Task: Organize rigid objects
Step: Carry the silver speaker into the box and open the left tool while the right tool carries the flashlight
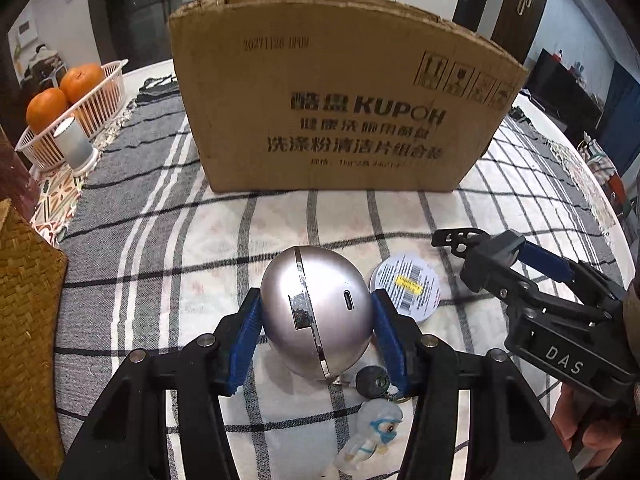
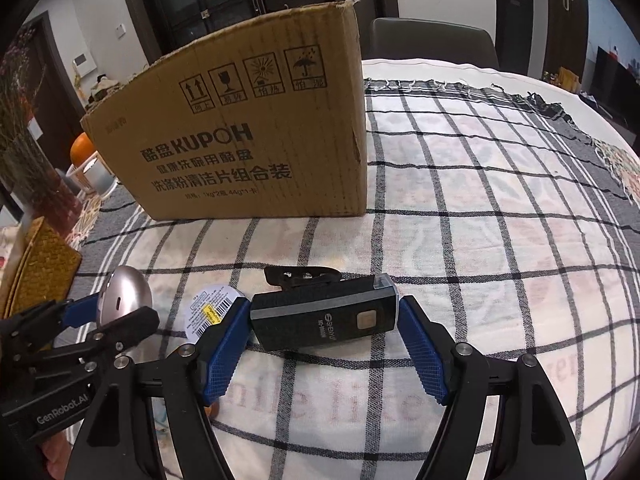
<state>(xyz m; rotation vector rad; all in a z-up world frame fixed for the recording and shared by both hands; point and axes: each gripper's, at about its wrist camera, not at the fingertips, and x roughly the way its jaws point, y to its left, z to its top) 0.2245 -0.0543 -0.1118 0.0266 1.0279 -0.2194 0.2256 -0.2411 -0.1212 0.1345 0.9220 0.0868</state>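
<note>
The left gripper [image 1: 316,316] is clamping the silver egg [image 1: 318,312]; the right gripper [image 2: 324,320] is clamping the black light [image 2: 324,322], near the table's front edge.

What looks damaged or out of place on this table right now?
The cardboard box has a ragged, torn top edge. The silver egg-shaped device, between the left gripper pads, shows a scuffed, flaked patch along its seam. The checked tablecloth lies rumpled at its far fringe. Nothing is spilled.
</note>
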